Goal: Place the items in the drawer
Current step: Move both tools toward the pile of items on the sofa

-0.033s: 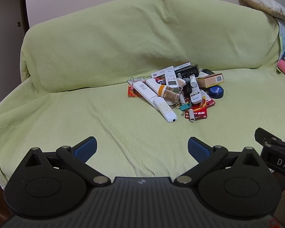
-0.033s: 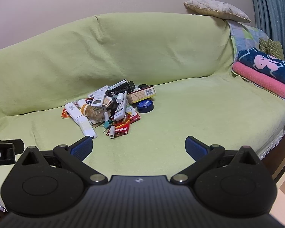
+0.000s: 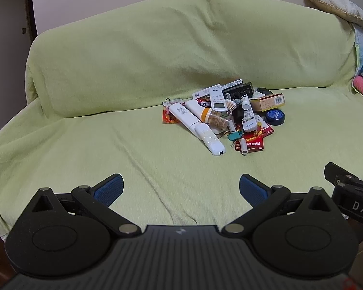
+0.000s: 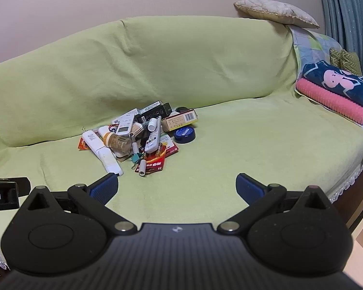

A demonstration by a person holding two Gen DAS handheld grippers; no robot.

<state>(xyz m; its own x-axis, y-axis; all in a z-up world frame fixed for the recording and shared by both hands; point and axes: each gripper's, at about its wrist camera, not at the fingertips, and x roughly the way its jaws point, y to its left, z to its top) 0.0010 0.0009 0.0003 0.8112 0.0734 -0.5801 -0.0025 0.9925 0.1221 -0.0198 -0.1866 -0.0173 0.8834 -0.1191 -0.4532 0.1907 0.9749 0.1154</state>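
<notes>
The left hand-held gripper [image 3: 181, 188] hangs over the near edge of the sofa [image 3: 109, 145] with its blue pads spread wide and nothing between them. The right hand-held gripper [image 4: 176, 186] is spread and empty too. Both point toward the far pile of items [image 3: 220, 118], well apart from either, probably to size it up. The heap sits mid-seat on the green cover: a long white remote [image 3: 196, 128] lies on the left side, an orange-capped bottle [image 3: 214, 118] leans across it, a yellow box [image 3: 268, 101] and a blue tin [image 3: 274, 116] lie on the right. No drawer shows in either view, so how far the sorting has gone cannot be told.
</notes>
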